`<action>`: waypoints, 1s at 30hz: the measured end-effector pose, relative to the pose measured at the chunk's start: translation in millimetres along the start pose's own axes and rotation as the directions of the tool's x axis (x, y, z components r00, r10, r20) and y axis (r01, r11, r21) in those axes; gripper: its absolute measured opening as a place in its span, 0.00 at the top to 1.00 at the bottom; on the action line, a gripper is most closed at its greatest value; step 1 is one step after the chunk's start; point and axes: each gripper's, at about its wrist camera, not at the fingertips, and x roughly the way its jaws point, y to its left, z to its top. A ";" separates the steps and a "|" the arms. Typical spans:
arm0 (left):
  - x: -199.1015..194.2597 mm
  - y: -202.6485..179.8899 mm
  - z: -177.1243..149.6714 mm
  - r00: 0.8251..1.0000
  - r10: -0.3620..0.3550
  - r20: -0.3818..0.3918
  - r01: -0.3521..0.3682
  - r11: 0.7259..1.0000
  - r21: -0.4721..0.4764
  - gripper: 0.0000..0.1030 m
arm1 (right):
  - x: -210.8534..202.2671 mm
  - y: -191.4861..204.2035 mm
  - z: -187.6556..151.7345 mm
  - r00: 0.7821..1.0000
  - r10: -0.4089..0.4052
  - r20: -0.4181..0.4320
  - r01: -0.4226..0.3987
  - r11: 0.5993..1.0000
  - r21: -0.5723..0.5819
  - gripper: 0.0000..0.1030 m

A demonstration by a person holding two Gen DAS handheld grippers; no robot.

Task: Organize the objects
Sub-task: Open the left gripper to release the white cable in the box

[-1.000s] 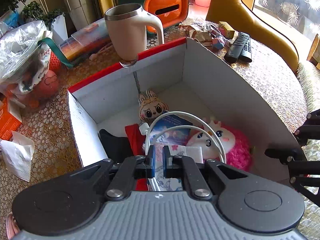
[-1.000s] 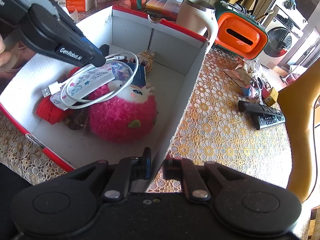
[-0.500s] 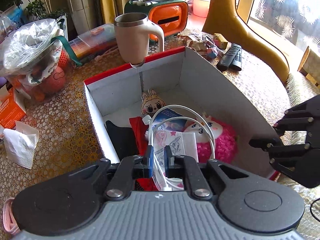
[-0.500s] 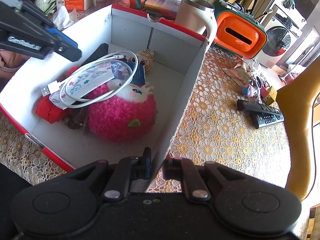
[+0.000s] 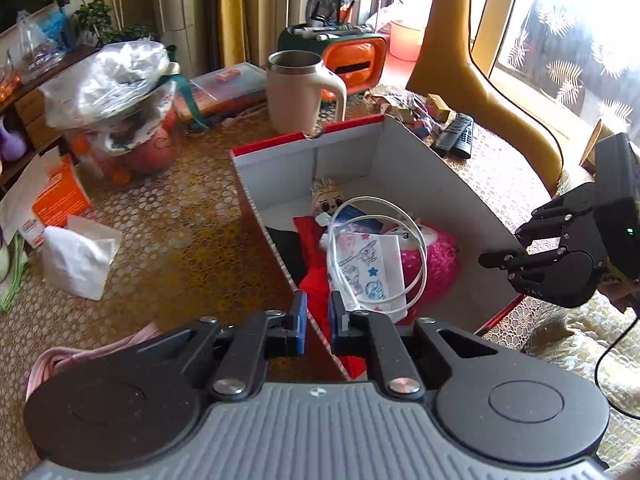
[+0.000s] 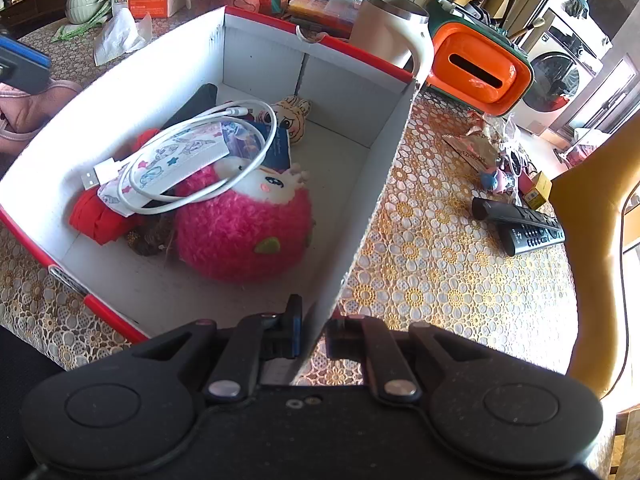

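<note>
Now that the left gripper (image 5: 316, 322) has pulled back out of the box (image 6: 352, 184), change: it hangs empty above the near wall, fingers narrow
Cable: the white cable (image 6: 192, 168) lies coiled inside the box, on the pink plush (image 6: 244, 236)
Right gripper (image 6: 310, 334): fingers clamp the box's side wall
Meaning: likely one item stowed; remotes (image 6: 520, 226) wait on the worktop beside the box
</note>
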 end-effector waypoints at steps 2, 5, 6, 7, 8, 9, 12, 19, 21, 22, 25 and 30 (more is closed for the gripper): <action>-12.8 9.9 -7.1 1.000 0.013 0.019 -0.013 1.000 -0.026 0.88 | -0.3 0.2 -0.6 1.000 0.000 0.001 0.000 1.000 0.000 0.90; -31.8 27.8 -19.1 0.998 0.050 0.041 -0.047 0.997 -0.065 0.69 | -0.4 0.3 -0.8 1.000 0.001 0.000 -0.001 1.000 0.000 0.90; -38.6 33.7 -23.6 0.997 0.066 0.051 -0.063 0.995 -0.073 0.64 | -0.4 0.2 -0.8 1.000 0.001 0.000 -0.001 1.000 -0.001 0.90; -45.6 39.4 -28.5 0.995 0.082 0.060 -0.077 0.994 -0.078 0.51 | -0.5 0.5 -0.7 1.000 0.000 -0.001 0.000 1.000 -0.001 0.90; -52.6 44.6 -33.1 0.993 0.100 0.068 -0.095 0.992 -0.083 0.41 | -0.5 0.5 -0.7 1.000 0.000 -0.001 0.000 1.000 -0.001 0.90; -59.3 50.5 -38.2 0.990 0.120 0.074 -0.113 0.989 -0.091 0.39 | -0.6 0.7 -0.8 1.000 0.000 -0.002 0.000 1.000 -0.001 0.90; -76.7 71.0 -53.5 0.984 0.163 0.071 -0.154 0.981 -0.119 0.36 | -0.8 1.0 -0.8 1.000 0.000 -0.003 0.000 1.000 -0.002 0.90; -111.2 132.7 -98.6 0.962 0.271 0.041 -0.253 0.934 -0.251 0.19 | -0.7 1.1 -1.0 1.000 -0.002 -0.005 0.002 1.000 -0.001 0.90; -117.5 151.6 -113.1 0.950 0.311 0.025 -0.292 0.913 -0.286 0.19 | -0.5 1.1 -0.8 1.000 -0.003 -0.006 0.003 1.000 -0.001 0.90; -118.9 160.9 -119.3 0.945 0.327 0.014 -0.308 0.902 -0.304 0.18 | -0.3 1.1 -0.3 1.000 -0.005 -0.007 0.005 1.000 -0.002 0.90; -117.9 187.9 -137.7 0.940 0.339 -0.021 -0.324 0.878 -0.353 0.11 | -0.2 1.3 0.1 1.000 -0.006 -0.010 0.006 1.000 -0.002 0.90; -98.8 217.6 -162.5 0.931 0.357 -0.080 -0.361 0.860 -0.361 0.03 | 0.3 2.2 1.4 1.000 -0.012 -0.017 0.012 1.000 -0.003 0.89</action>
